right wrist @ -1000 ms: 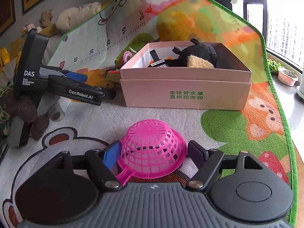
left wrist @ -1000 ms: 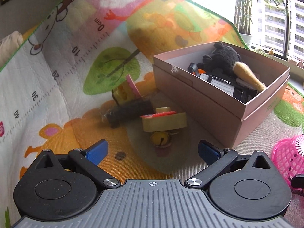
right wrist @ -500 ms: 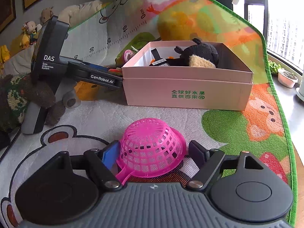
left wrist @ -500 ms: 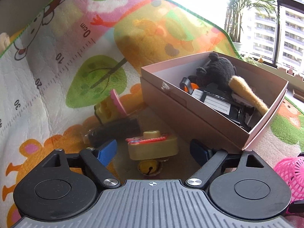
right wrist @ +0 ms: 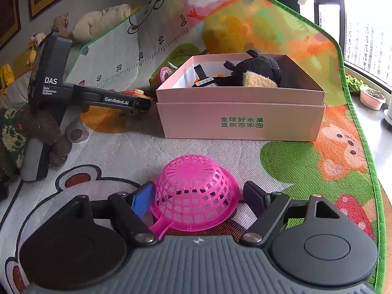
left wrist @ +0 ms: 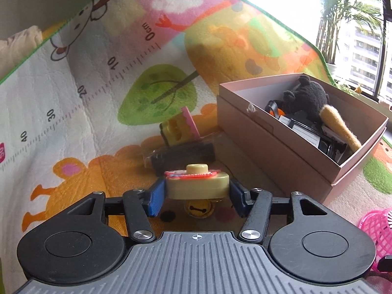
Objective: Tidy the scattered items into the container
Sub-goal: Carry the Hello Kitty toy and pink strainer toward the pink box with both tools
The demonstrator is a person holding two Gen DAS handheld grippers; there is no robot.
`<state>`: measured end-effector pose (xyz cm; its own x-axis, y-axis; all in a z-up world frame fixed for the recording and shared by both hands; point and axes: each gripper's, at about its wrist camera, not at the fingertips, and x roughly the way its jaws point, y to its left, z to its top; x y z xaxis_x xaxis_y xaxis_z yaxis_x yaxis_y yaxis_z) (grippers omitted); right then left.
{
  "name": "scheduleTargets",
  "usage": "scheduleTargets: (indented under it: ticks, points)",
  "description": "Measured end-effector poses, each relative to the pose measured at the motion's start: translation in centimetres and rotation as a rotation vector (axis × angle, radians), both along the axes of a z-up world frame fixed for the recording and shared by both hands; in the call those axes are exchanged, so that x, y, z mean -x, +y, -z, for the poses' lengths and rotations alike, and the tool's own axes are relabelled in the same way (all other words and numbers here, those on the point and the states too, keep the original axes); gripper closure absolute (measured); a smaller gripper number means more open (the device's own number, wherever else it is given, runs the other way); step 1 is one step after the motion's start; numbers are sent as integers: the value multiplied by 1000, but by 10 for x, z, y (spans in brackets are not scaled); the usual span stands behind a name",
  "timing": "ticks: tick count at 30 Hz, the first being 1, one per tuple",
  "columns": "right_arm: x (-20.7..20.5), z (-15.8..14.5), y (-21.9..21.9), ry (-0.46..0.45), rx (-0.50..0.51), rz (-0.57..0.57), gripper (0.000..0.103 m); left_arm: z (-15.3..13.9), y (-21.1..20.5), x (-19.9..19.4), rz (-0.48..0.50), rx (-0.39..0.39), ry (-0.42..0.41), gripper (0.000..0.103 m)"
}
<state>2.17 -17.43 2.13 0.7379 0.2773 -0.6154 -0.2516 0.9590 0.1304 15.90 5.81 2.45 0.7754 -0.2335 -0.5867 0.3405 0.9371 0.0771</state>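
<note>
In the left wrist view my left gripper (left wrist: pixel 196 196) is shut on a cream-yellow toy (left wrist: pixel 198 185) with a red disc on top, its blue pads pressed to both sides. A small yellow bell (left wrist: pixel 196 209) shows just under the toy. To the right stands the pink cardboard box (left wrist: pixel 281 152), open, holding a black plush (left wrist: pixel 308 95) and dark items. In the right wrist view my right gripper (right wrist: pixel 198 192) stands open around an upturned pink basket (right wrist: pixel 193 176) on the mat. The right pad is clear of the basket's rim. The box (right wrist: pixel 240 120) lies beyond it.
A dark wrapped roll (left wrist: pixel 181 154) and a yellow-and-pink toy (left wrist: pixel 178 129) lie on the play mat left of the box. Stuffed animals (right wrist: pixel 41 127) crowd the mat's left edge by the left gripper's body (right wrist: pixel 110 100). Potted plants (right wrist: pixel 372 98) sit on the sill at right.
My left gripper moved forward over the cream-yellow toy and its jaws closed onto it. The right gripper and the pink basket stayed where they were.
</note>
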Motion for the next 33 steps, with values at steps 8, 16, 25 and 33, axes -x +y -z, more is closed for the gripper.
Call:
scheduleTargets:
  ticks: [8, 16, 25, 33]
  points:
    - [0, 0, 1, 1, 6, 0, 23, -14, -1, 66, 82, 40, 31, 42]
    - [0, 0, 2, 2, 13, -3, 23, -5, -24, 122, 172, 90, 111, 42]
    - [-1, 1, 5, 6, 29, -15, 18, 5, -25, 143, 156, 44, 121, 34]
    - [8, -1, 6, 19, 93, -26, 6, 8, -19, 157, 105, -41, 78, 19]
